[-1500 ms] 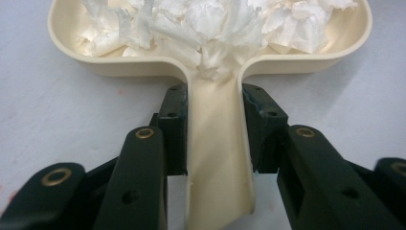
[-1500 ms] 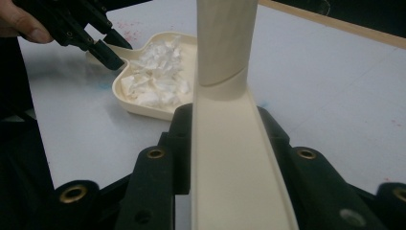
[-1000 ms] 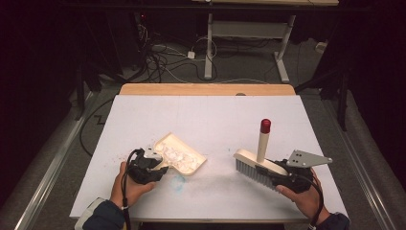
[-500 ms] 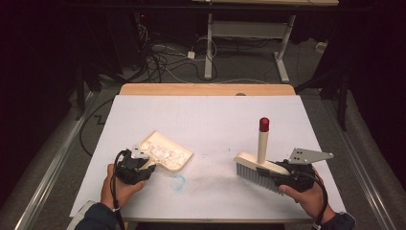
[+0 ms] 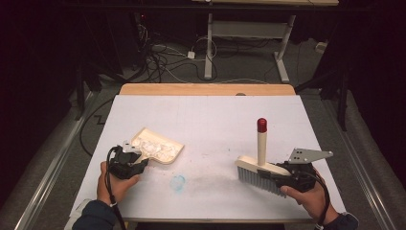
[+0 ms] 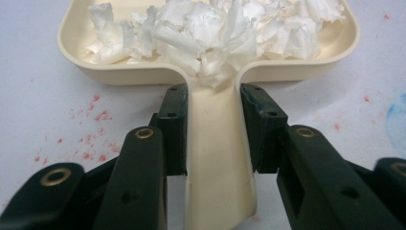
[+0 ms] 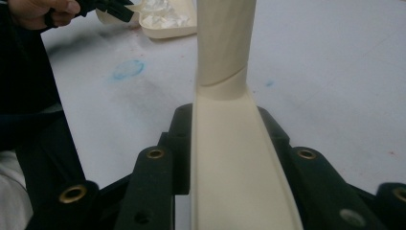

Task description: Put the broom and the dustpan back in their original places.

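The table [image 5: 206, 120] is covered by a white sheet, and a strip of bare wood [image 5: 206, 89] shows along its far edge. A faint blue smudge [image 5: 177, 182] marks the sheet near the front, with a greyish smear [image 5: 210, 181] just beside it and tiny red specks [image 6: 91, 129] scattered about. Behind the table, on the dark floor, lie tangled cables [image 5: 163, 60] near the white legs of another desk [image 5: 208, 43].

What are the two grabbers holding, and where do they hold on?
The left gripper holds the dustpan full of paper scraps by its handle. The right gripper holds the brush by its flat cream back.
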The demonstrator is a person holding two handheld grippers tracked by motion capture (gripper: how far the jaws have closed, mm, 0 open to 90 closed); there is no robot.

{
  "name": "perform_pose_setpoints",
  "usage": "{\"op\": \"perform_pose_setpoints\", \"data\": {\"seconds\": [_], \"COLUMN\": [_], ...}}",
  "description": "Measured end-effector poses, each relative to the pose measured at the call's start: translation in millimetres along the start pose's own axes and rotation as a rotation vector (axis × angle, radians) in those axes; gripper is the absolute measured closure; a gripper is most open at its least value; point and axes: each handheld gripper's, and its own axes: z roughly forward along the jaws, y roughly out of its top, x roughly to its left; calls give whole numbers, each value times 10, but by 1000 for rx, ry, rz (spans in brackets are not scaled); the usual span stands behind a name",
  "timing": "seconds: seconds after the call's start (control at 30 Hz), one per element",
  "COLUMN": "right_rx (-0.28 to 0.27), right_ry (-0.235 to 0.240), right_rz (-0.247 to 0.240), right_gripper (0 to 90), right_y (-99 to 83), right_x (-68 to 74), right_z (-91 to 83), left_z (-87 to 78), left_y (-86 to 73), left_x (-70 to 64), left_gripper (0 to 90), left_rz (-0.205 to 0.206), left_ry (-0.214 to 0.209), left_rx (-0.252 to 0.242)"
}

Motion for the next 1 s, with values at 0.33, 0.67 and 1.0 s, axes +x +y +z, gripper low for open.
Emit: {"op": "perform_pose_setpoints", "data": {"seconds": [0.33,0.67,1.0], "right_rx": [26,38,112], "right_ry": [7,34,93], "right_rz": [20,35,57], "right_gripper": [673,673,673], "right_y": [-23,-25,-2], "right_x": [-10,7,-7], "right_z": [-51,-125,-98], "left_z": [14,54,194], "left_y": [21,34,101], "left_x": [55,138,241], "left_gripper": [634,635,634], "left_rz": [-45,-114,-208], "left_ry": [36,71,113], "left_rx": [-10,-29,-24]}}
